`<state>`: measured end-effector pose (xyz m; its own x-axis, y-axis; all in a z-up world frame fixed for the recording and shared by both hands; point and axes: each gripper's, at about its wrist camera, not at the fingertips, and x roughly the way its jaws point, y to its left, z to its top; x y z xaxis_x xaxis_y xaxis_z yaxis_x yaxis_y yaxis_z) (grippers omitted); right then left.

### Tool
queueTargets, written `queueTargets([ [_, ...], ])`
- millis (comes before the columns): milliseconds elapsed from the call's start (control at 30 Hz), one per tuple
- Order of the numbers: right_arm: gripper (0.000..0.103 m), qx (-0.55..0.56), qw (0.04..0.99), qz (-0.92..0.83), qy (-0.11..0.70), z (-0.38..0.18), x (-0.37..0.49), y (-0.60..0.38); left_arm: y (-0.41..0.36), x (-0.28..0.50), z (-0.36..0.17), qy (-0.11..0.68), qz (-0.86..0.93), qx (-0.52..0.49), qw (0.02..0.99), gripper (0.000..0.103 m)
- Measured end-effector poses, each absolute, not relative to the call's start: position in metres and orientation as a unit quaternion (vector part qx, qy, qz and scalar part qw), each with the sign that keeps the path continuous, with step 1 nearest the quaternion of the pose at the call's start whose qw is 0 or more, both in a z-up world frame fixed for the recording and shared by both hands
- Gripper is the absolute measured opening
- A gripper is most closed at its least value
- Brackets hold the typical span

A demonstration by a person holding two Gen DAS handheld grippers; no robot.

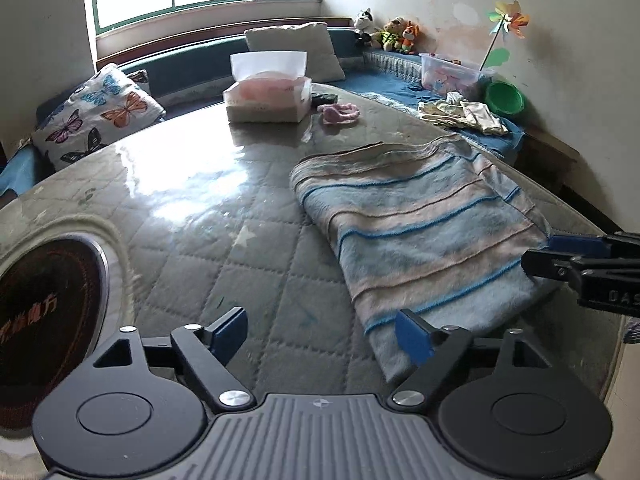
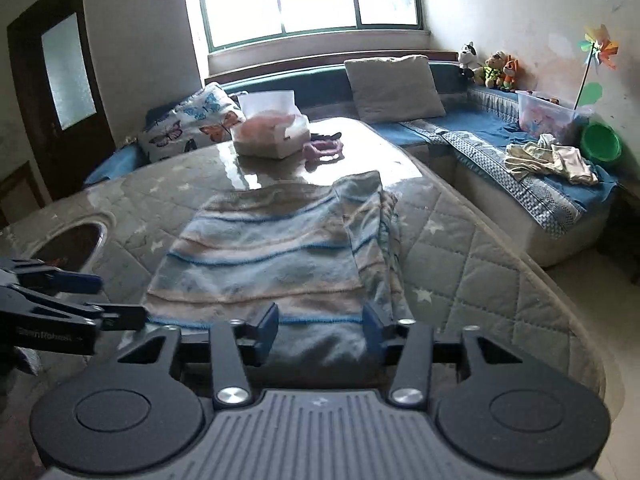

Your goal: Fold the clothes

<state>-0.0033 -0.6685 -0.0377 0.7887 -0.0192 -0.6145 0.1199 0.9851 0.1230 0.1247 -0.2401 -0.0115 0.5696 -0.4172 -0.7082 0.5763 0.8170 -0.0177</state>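
A folded garment (image 1: 420, 232) with blue and beige stripes lies on the quilted, glossy table (image 1: 192, 208). In the left wrist view, my left gripper (image 1: 322, 336) is open just left of the garment's near corner, its right pad (image 1: 414, 340) touching or overlapping that edge. Nothing is between its fingers. My right gripper (image 1: 568, 256) comes in from the right at the garment's far side edge. In the right wrist view, the right gripper (image 2: 320, 328) is open low over the near edge of the garment (image 2: 272, 248). The left gripper (image 2: 80, 300) shows at the left.
A round dark cooktop (image 1: 44, 320) is set into the table at the left. At the table's far side stand a clear box (image 1: 268, 100) and a small pink cloth (image 1: 338, 114). On the blue bench behind are pillows (image 1: 100, 116), a pale clothes pile (image 1: 464, 116), a green basin (image 1: 505, 98) and a toy bin (image 1: 448, 74).
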Motion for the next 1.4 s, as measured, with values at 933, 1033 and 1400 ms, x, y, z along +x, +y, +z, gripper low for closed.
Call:
queueTargets([
  [933,0.103,0.037,0.947,-0.063,0.314,-0.043,-0.054,-0.583,-0.174,0.069,-0.011,0.344,-0.269,0.115,0.892,0.103],
  [1033,0.103,0.038,0.946,-0.064,0.315,-0.044,-0.057,-0.577,-0.170,0.067,-0.013,0.346,-0.264,0.115,0.893,0.103],
  [1400,0.103,0.039,0.946,-0.069,0.315,-0.044,-0.065,-0.560,-0.152,0.058,-0.018,0.350,-0.253,0.101,0.896,0.103],
])
